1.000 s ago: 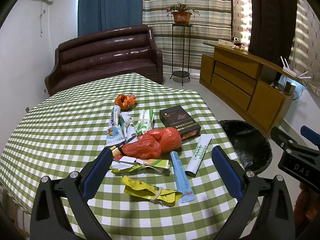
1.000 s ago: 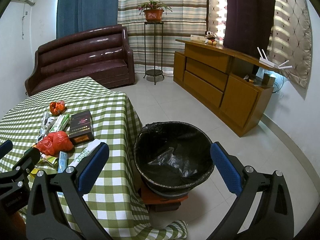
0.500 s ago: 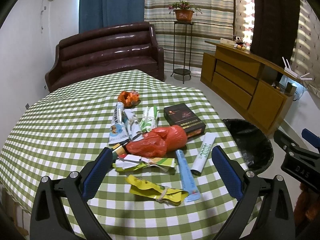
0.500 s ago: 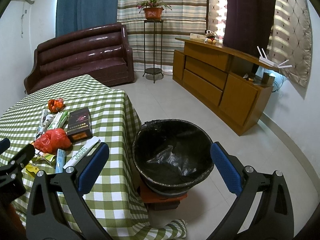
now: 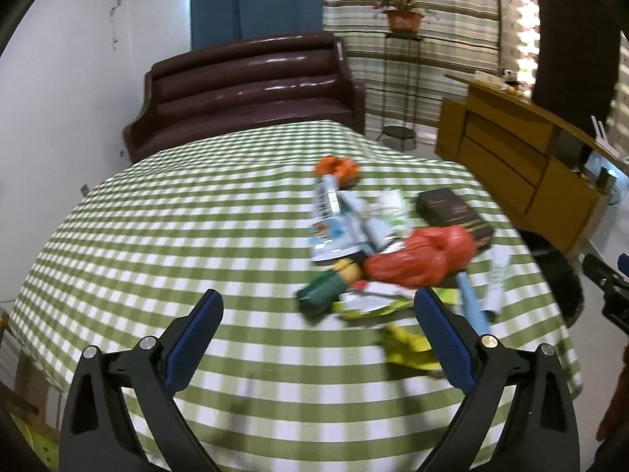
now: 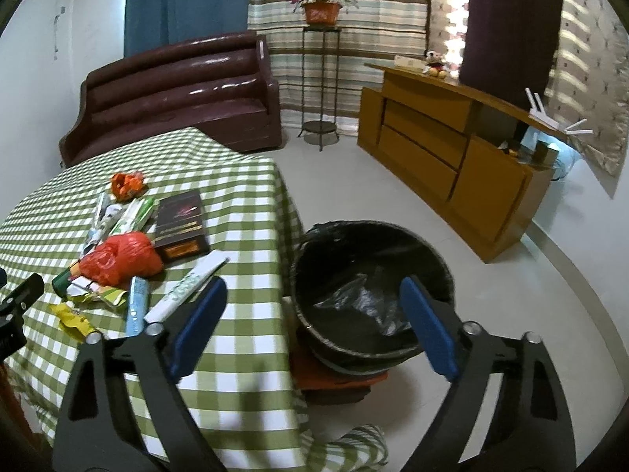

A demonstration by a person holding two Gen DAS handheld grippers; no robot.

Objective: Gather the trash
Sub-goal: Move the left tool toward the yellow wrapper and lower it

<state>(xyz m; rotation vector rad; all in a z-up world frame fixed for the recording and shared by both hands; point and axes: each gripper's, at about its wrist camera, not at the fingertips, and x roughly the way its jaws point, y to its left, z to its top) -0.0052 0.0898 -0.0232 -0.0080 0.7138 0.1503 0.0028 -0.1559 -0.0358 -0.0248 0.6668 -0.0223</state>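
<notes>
Above the checked green-and-white counter (image 5: 165,236), my left tool (image 5: 316,310) hangs with its blue-padded jaws spread wide and nothing between them; bare cloth fills the gap. From this view the trash lies at about one o'clock of the tool, blurred by motion: a red plastic bag (image 5: 420,259) in the middle of the heap, a dark box (image 5: 454,212) just beyond it at one o'clock, an orange crumpled wrapper (image 5: 338,167) at the far end at twelve o'clock, pale tubes and packets (image 5: 334,216) between wrapper and bag, a dark green item (image 5: 322,295) at the bag's seven o'clock, and a yellow wrapper (image 5: 409,350) nearest me, partly behind my right-hand finger pad. My right tool (image 6: 314,314) is likewise spread and holds nothing; it hangs over the counter's edge and the floor, with the black-lined trash bin (image 6: 373,287) showing between its pads. In this view the bin stands on the floor just beside the counter's hanging cloth, and the same heap sits at ten o'clock, with a white tube (image 6: 188,287) and a light blue tube (image 6: 135,305) lying closest to my left-hand pad.
</notes>
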